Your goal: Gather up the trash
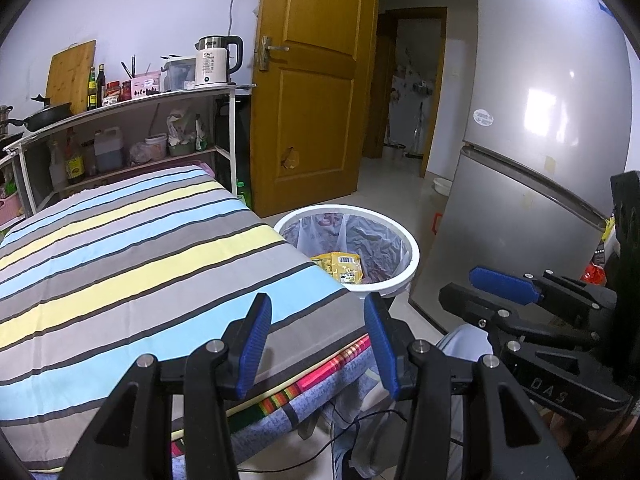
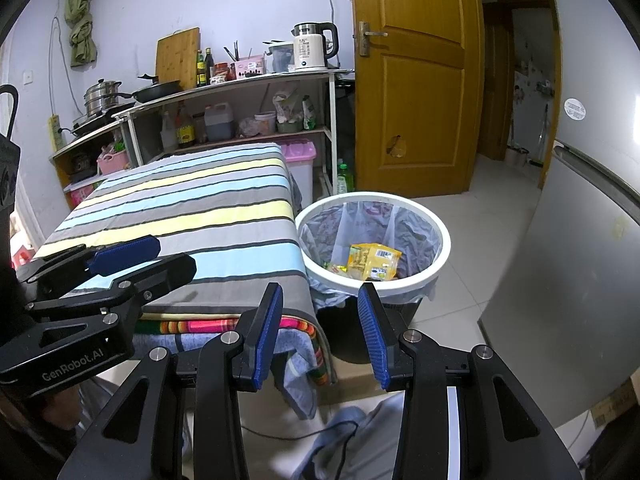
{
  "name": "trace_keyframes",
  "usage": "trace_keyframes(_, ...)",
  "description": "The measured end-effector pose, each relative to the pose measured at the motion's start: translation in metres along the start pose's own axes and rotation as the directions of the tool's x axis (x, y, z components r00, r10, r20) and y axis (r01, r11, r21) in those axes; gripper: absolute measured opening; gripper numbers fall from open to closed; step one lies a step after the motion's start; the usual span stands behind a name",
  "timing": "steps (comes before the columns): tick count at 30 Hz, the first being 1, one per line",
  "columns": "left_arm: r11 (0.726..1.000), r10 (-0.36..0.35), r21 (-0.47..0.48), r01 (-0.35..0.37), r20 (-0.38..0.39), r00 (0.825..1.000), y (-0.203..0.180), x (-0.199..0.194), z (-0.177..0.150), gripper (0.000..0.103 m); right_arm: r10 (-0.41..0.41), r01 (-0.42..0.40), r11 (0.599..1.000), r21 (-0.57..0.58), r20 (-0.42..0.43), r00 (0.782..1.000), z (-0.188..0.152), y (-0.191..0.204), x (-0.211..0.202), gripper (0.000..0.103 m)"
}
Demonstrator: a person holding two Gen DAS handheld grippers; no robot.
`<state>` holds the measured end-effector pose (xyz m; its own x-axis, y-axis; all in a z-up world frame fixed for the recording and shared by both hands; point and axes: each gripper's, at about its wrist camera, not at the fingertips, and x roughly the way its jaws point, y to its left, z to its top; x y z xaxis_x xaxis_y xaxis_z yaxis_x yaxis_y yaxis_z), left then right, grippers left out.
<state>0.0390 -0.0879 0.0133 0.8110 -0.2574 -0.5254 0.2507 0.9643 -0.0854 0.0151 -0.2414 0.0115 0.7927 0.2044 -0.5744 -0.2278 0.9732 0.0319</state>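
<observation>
Both your jaws apart and empty, left gripper (image 1: 318, 322) over the striped cloth (image 1: 132, 256) edge, right gripper (image 2: 320, 312) beside it, yellow wrappers (image 2: 372, 262), perhaps snack packets, inside the white lined bin (image 2: 438, 268).

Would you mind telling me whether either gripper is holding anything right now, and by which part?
Nothing is held: the left gripper and right gripper are both open, with nothing between their fingers.
</observation>
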Motion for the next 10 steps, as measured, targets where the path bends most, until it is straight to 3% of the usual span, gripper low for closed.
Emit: trace_keyframes(10,1.0,-0.006,-0.004,0.006,-0.003,1.0,0.0003,0.0016,0.0006,0.05,-0.001,0.001,1.0,0.002,-0.003,1.0,-0.0016,0.0006,-0.001,0.04)
